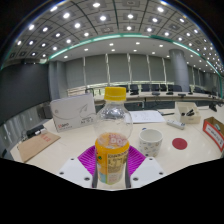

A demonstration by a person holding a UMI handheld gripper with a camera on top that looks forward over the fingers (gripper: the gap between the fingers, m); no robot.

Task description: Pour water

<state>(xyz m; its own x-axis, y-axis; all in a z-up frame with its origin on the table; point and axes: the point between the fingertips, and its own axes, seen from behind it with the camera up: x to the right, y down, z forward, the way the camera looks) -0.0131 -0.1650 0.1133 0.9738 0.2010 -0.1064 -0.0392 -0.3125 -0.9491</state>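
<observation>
A clear plastic bottle with a yellow cap and a yellow-orange label stands upright between my fingers. My gripper is shut on the bottle; both purple pads press on its lower body at the label. A small white paper cup stands on the white table just right of the bottle, beyond my right finger. The bottle's base is hidden by the fingers, so I cannot tell whether it rests on the table.
A red round coaster lies right of the cup. A white box stands at the back left, a brown board lies at the left, and a red packet at the far right. Desks and chairs fill the room behind.
</observation>
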